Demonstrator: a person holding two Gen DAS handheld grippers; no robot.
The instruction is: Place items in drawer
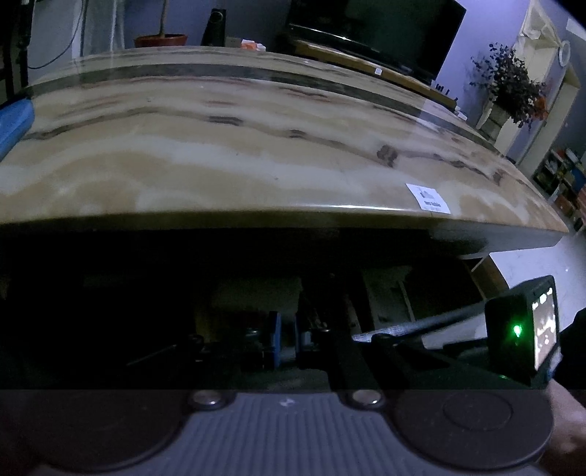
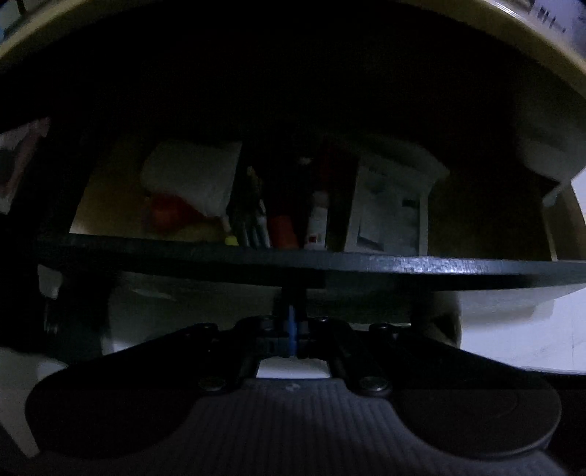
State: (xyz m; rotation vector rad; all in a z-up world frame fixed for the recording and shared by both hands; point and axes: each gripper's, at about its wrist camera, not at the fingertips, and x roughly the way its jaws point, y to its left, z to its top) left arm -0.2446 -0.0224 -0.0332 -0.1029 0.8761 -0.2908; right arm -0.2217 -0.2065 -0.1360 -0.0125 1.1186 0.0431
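Under the table [image 1: 256, 161], the drawer [image 2: 329, 265] stands open with pens [image 2: 252, 223], a tube [image 2: 318, 223] and papers [image 2: 388, 219] inside. The right gripper [image 2: 292, 329] is pinched closed on its handle at 12 o'clock. The left gripper [image 1: 288, 340] hangs slightly parted, holding nothing. Any push or pull should run straight along the slides.

A home living room: television [image 1: 373, 33], potted plant [image 1: 509, 88], wooden table [image 1: 219, 146]
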